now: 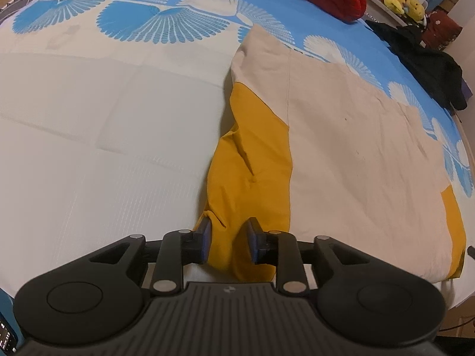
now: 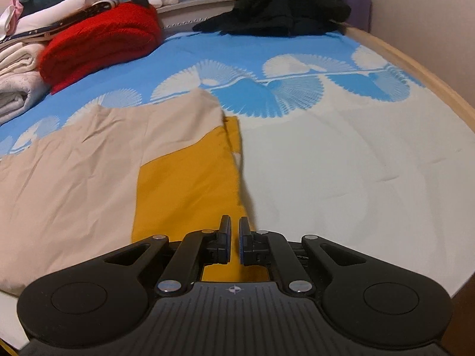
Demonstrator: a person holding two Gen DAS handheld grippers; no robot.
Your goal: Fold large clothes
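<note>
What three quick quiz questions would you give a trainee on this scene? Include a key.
1. True or false: the left gripper has its jaws wider apart than the right gripper.
2. What colour is the folded blanket at the far side of the bed? A green, B red, C purple.
3. Fill in: the garment spread on the bed is beige and ____.
Key: 1 true; 2 B; 3 yellow.
</note>
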